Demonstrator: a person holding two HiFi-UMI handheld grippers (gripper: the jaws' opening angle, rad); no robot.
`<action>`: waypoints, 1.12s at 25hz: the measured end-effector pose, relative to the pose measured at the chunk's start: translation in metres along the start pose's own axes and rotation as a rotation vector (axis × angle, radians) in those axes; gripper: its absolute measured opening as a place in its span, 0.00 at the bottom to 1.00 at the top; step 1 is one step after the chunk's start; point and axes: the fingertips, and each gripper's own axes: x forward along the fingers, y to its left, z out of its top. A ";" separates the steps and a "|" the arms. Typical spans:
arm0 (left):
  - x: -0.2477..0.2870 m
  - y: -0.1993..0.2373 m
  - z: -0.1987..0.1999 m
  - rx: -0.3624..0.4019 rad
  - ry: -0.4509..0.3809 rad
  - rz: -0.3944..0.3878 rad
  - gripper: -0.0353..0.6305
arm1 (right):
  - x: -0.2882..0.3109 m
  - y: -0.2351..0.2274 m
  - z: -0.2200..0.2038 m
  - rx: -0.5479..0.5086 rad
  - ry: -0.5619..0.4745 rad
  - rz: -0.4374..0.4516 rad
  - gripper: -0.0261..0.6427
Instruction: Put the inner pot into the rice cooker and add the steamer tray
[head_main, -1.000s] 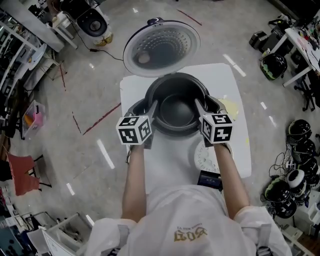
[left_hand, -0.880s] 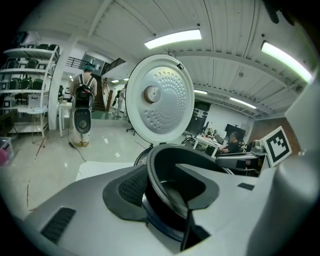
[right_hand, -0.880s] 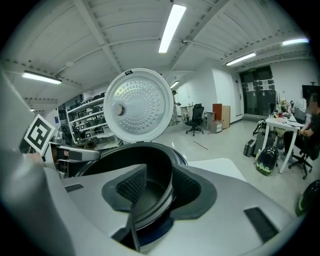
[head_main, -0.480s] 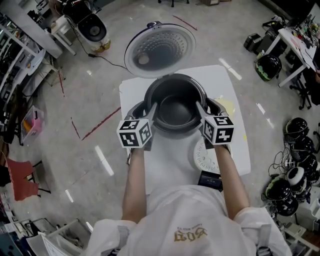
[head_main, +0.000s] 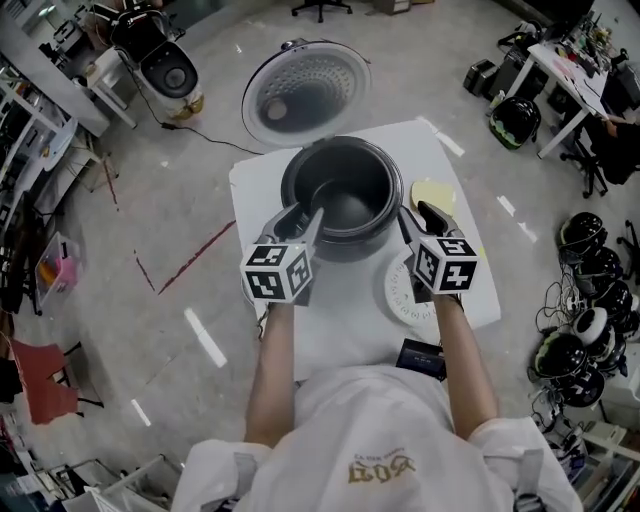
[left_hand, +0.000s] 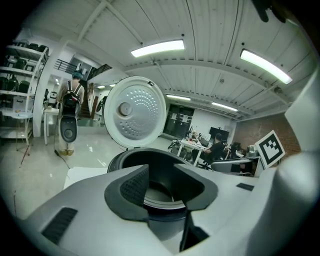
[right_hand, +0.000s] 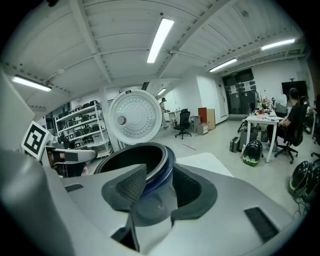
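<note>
The rice cooker (head_main: 340, 238) stands on the white table (head_main: 340, 320) with its round perforated lid (head_main: 305, 90) swung up and back. The dark inner pot (head_main: 345, 205) sits inside it. A white round steamer tray (head_main: 400, 295) lies flat on the table to the front right of the cooker, partly hidden by my right gripper. My left gripper (head_main: 300, 222) is open just before the cooker's front left rim, which shows beyond its jaws (left_hand: 162, 187). My right gripper (head_main: 425, 222) is open beside the cooker's right side, above the tray; the rim shows past its jaws (right_hand: 160, 192).
A pale yellow flat item (head_main: 432, 192) lies on the table right of the cooker. A dark small device (head_main: 420, 357) sits at the table's near edge. Helmets (head_main: 590, 300) crowd the floor on the right. Another cooker (head_main: 160, 60) stands back left.
Both grippers have drawn back toward me from the sides of the pot. The pot stays in the cooker.
</note>
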 end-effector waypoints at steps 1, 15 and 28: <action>-0.002 -0.007 0.000 -0.001 -0.006 -0.016 0.31 | -0.006 -0.001 -0.003 0.006 0.001 -0.010 0.28; -0.013 -0.102 -0.084 -0.019 0.094 -0.200 0.32 | -0.089 -0.051 -0.101 0.084 0.116 -0.139 0.29; 0.031 -0.135 -0.195 -0.092 0.321 -0.103 0.33 | -0.096 -0.143 -0.175 0.089 0.271 -0.088 0.31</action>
